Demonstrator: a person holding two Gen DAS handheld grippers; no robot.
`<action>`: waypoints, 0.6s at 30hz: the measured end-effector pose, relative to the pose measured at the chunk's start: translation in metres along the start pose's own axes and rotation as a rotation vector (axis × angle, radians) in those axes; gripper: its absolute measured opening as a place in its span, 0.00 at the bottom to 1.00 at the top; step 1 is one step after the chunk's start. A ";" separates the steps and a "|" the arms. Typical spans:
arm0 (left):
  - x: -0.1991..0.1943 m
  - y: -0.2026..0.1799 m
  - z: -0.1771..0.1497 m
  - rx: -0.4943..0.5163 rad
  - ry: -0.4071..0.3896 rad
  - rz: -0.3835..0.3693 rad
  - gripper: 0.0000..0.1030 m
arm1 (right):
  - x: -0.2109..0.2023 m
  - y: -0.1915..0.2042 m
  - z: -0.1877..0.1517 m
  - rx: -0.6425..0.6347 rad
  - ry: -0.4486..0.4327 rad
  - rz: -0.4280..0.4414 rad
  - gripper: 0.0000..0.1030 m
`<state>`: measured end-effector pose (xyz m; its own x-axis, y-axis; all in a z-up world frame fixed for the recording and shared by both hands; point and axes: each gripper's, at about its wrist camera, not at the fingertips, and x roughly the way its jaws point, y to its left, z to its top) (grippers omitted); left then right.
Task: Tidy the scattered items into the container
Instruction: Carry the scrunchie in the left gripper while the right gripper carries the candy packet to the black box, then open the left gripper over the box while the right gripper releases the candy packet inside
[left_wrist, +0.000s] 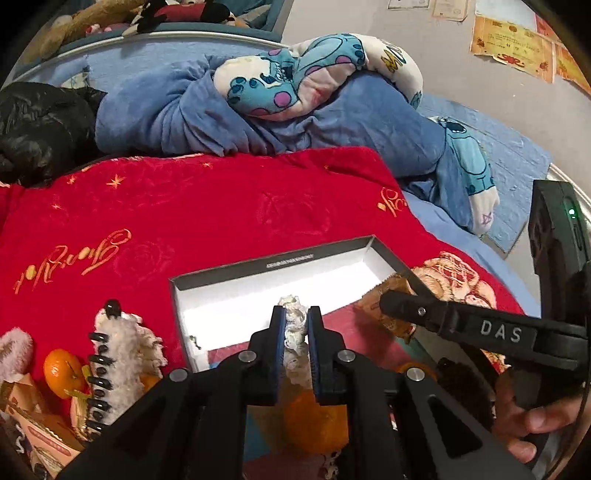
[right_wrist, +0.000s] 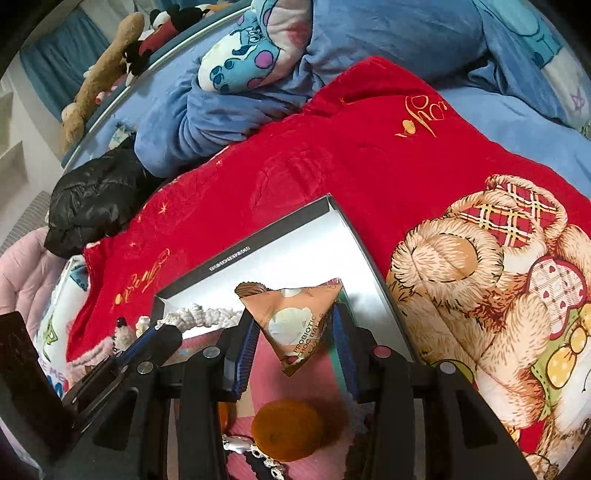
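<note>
A shallow black box with a white inside (left_wrist: 236, 299) (right_wrist: 295, 254) lies on the red blanket. My left gripper (left_wrist: 295, 321) is shut on a white knitted scrunchie (left_wrist: 294, 325) and holds it over the box's near edge; the scrunchie also shows in the right wrist view (right_wrist: 199, 317). My right gripper (right_wrist: 295, 332) is shut on a triangular orange choc-ball packet (right_wrist: 295, 317) over the box's near right part; the packet also shows in the left wrist view (left_wrist: 391, 295). An orange (left_wrist: 314, 424) (right_wrist: 288, 428) lies below the grippers.
At the left lie a white fluffy hair claw (left_wrist: 118, 354), a second orange (left_wrist: 62, 373), a pink fluffy item (left_wrist: 14, 350) and snack packets (left_wrist: 40, 432). Blue bedding and a Stitch pillow (left_wrist: 303, 70) lie behind the red blanket (left_wrist: 184, 206). A black jacket (left_wrist: 40, 125) sits far left.
</note>
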<state>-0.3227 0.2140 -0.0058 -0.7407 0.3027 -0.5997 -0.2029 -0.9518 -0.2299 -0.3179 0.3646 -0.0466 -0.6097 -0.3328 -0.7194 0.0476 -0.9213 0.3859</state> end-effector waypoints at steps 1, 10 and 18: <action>-0.001 0.001 0.000 -0.001 -0.002 0.008 0.15 | 0.001 0.002 -0.001 -0.007 0.008 0.001 0.40; -0.010 0.003 0.002 0.009 -0.028 0.025 0.72 | 0.001 0.002 0.000 0.016 0.000 0.026 0.51; -0.029 0.003 0.009 0.019 -0.051 0.072 1.00 | -0.015 0.000 0.004 0.059 -0.069 0.078 1.00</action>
<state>-0.3078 0.2014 0.0181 -0.7857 0.2306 -0.5741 -0.1592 -0.9720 -0.1726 -0.3121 0.3705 -0.0332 -0.6591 -0.3862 -0.6453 0.0517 -0.8793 0.4734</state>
